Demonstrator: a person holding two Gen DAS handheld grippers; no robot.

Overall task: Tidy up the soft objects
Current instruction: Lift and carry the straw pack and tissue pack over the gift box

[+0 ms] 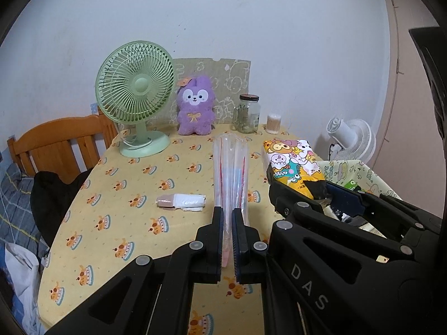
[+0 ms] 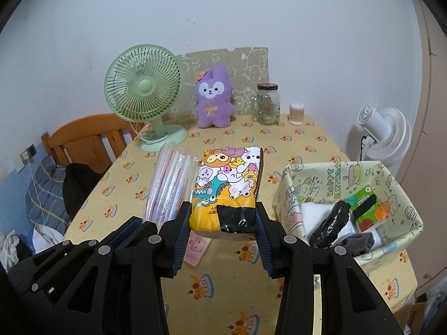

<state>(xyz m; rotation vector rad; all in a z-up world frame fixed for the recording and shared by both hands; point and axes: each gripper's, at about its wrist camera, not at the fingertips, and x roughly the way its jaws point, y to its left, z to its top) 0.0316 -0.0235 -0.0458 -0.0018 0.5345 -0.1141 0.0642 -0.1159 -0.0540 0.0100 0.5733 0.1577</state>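
Grippers both loaded | left gripper (image 1: 227,240) pinches straw sleeve (image 1: 230,173), light, crinkly, slippery | right gripper (image 2: 223,234) clamps cartoon tissue pack (image 2: 229,184) at taped end, soft, squashy | both above table (image 2: 279,301), basket (image 2: 290,184) beside

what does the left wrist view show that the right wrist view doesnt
Only the left wrist view shows the small pink and white packet lying on the tablecloth. Only the right wrist view shows the inside of the paper-lined box, with a black bundle in it. Both show the green fan, the purple plush, the glass jar, the straw pack and the cartoon pack.
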